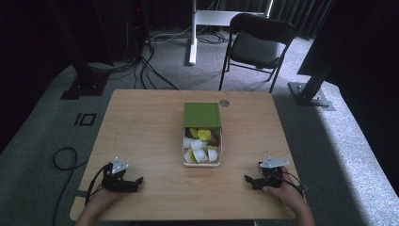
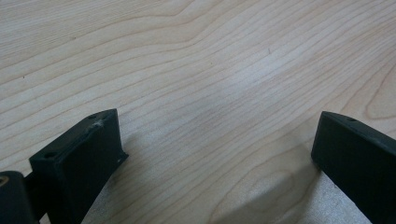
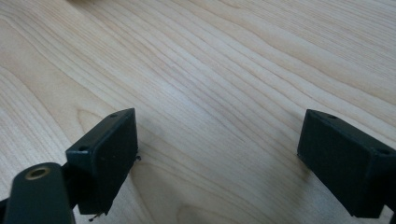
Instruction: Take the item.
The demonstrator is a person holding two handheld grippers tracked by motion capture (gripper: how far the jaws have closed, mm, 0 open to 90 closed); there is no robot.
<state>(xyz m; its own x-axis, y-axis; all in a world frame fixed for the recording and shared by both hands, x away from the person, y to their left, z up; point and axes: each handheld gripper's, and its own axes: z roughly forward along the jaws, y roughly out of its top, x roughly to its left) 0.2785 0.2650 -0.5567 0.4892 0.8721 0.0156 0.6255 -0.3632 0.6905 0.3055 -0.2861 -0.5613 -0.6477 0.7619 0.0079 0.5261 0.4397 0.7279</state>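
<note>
1. The wooden table [image 1: 150, 136] carries everything; beyond it on the carpet stands a black folding chair [image 1: 256, 44], which has no part in the work.
2. In the middle of the table sits the box [image 1: 202, 162], a pale open tray, with its green lid [image 1: 202, 115] lying over the far end so that the near part stays uncovered.
3. Inside the box lie small white cups [image 1: 199, 144] mixed with yellow-green pieces [image 1: 203, 134]; what exactly they are is too small to tell.
4. The left gripper [image 1: 139, 181] rests low at the near left of the table, well apart from the box. Its jaws stand wide with only bare wood between them in the left gripper view.
5. The right gripper [image 1: 247, 179] lies at the near right, also well apart from the box, jaws spread wide and holding nothing.
6. Judged from this, the work is at its starting step: both hands wait and nothing is gripped yet.
7. The next move probably calls for one gripper to travel inward to the box, either to pick out a cup or to take the lid by its edge, while the other steadies the tray.
</note>
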